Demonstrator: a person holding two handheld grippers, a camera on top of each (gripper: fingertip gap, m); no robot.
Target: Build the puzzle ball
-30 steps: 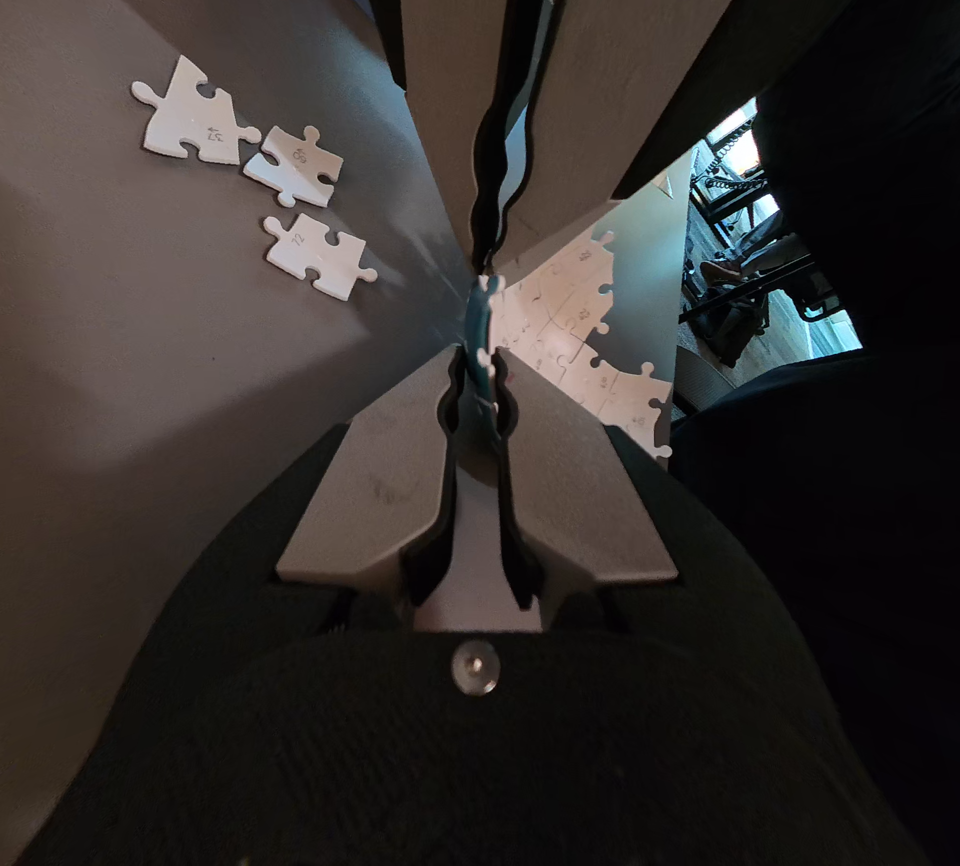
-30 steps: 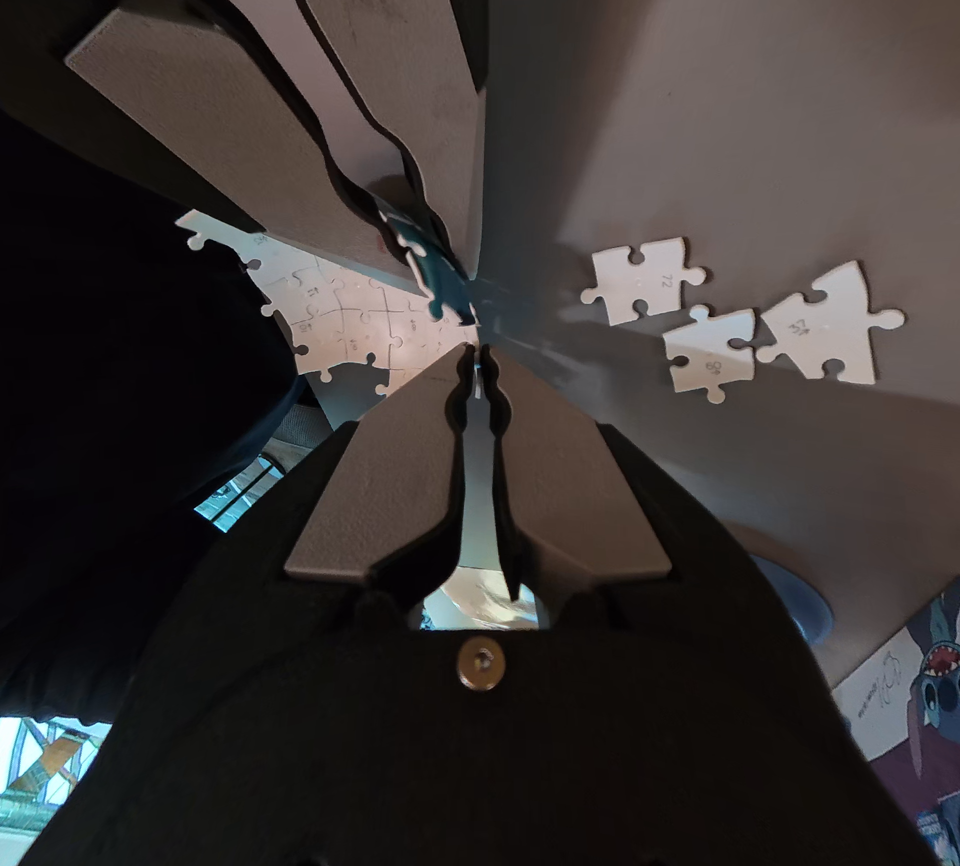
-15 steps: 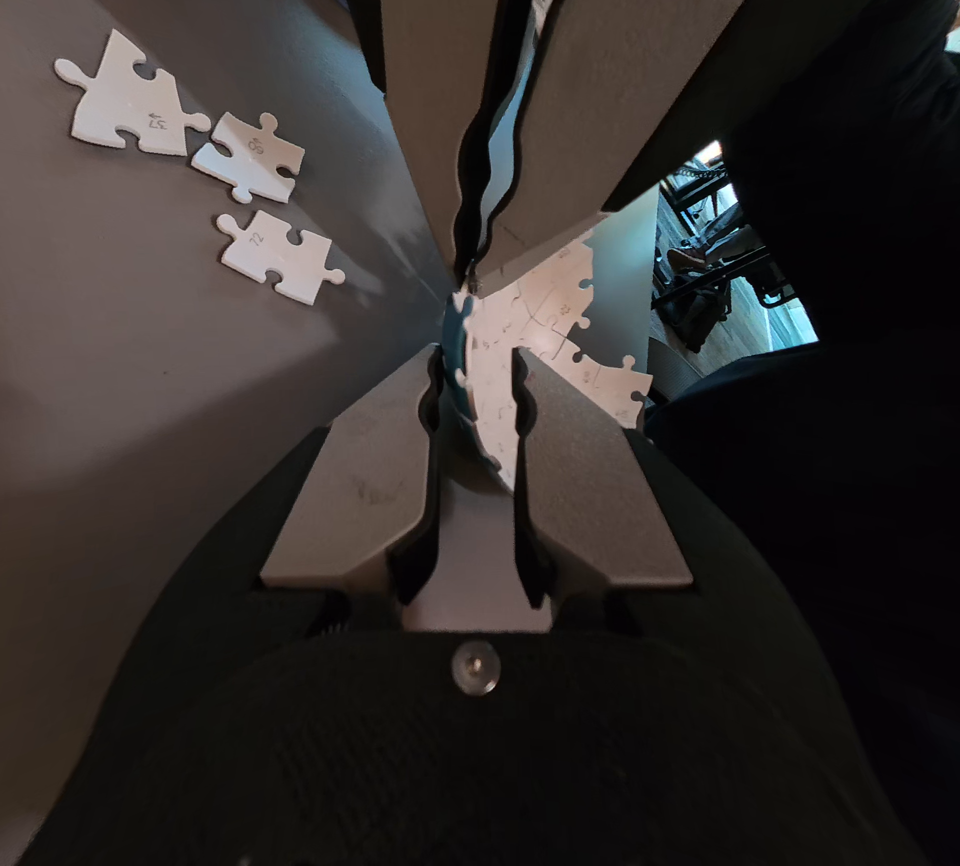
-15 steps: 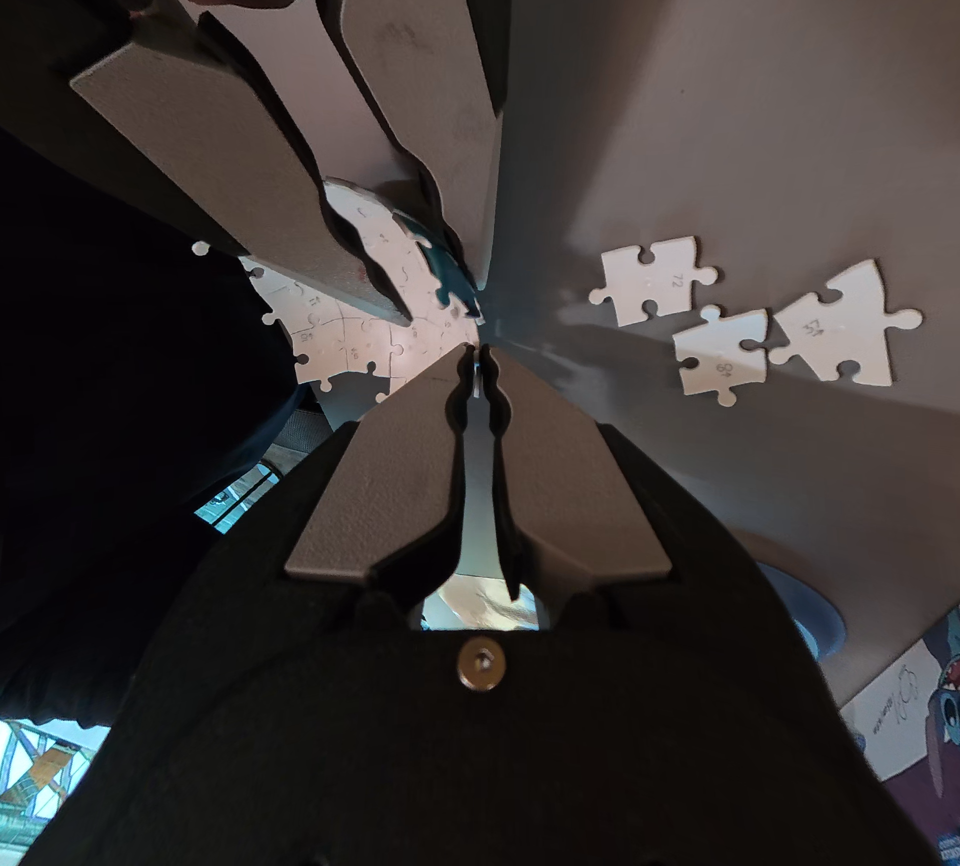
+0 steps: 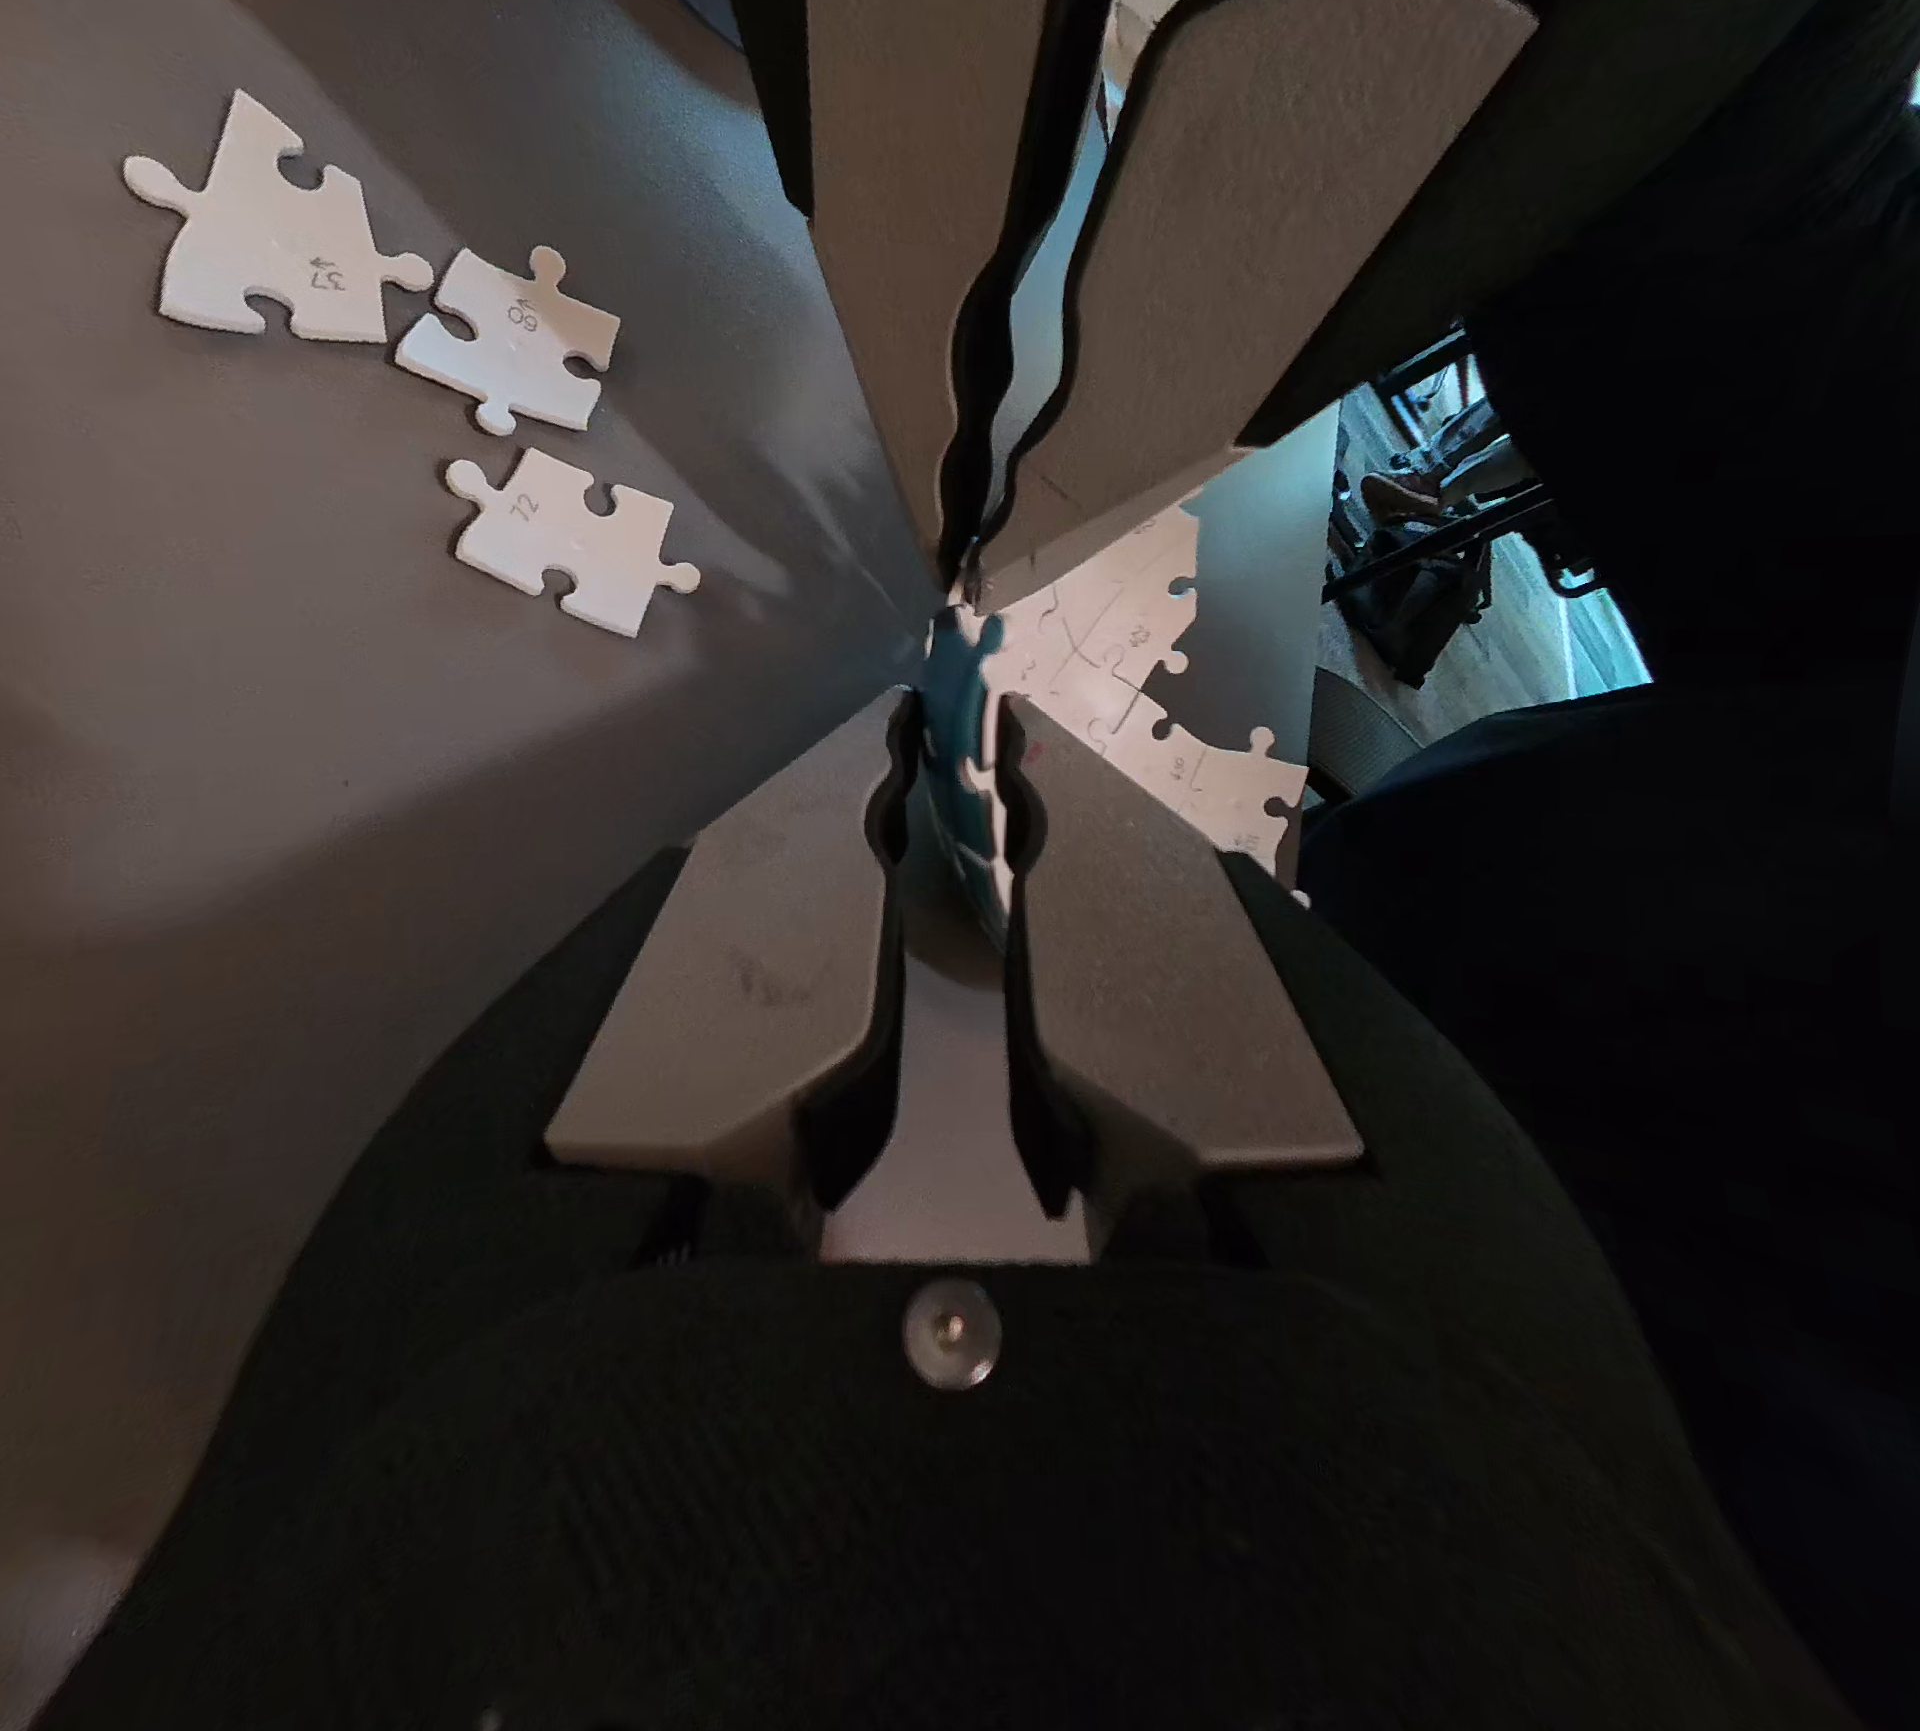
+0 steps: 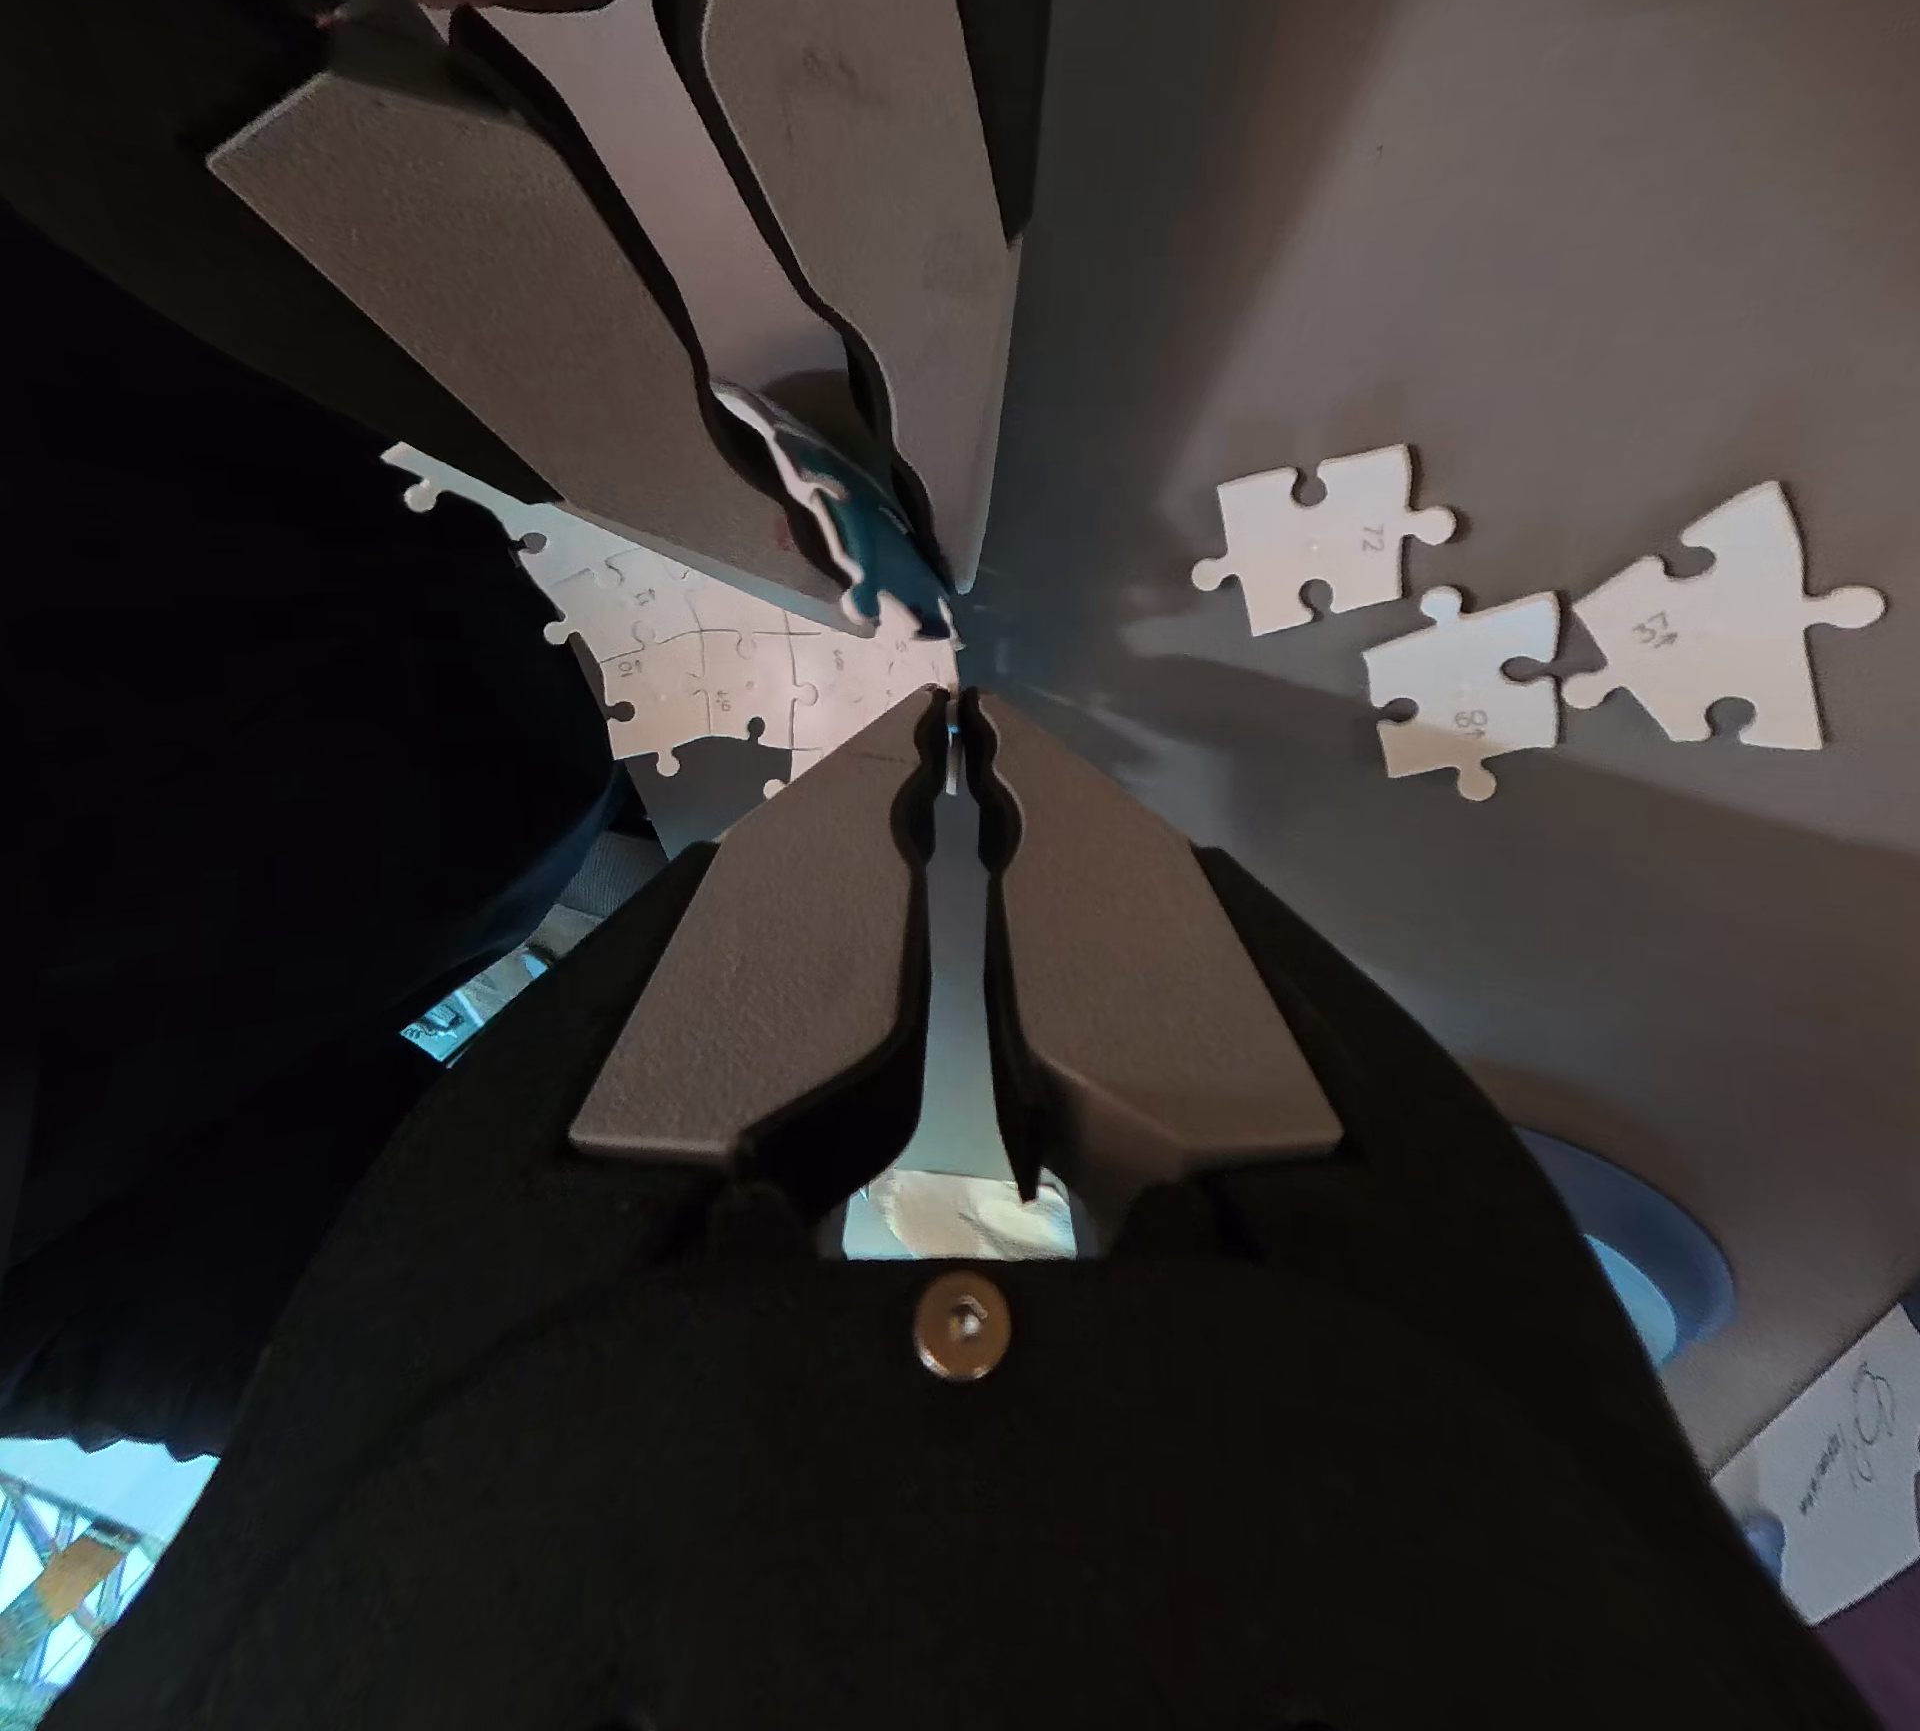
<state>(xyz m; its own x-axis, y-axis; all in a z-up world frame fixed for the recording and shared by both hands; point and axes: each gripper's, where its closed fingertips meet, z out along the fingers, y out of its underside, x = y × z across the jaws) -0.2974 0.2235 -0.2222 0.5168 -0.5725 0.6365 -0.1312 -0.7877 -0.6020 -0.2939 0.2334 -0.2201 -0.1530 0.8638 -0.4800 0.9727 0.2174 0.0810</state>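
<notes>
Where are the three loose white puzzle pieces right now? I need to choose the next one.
The three loose white pieces lie on the grey table, upper left in the left wrist view, beyond the left gripper.

Three loose white puzzle pieces (image 6: 1538, 621) on grey table (image 6: 1455, 175)

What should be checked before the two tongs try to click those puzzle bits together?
1. Left tongs grip the teal-faced piece: ok.
2. Right tongs are shut on the thin white piece: ok.
3. Tabs lined up where both tips meet: cannot tell, the tips hide the join.
4. Assembled section held steady: cannot tell.
5. Three loose pieces lie on the table, out of the way: ok.
</notes>
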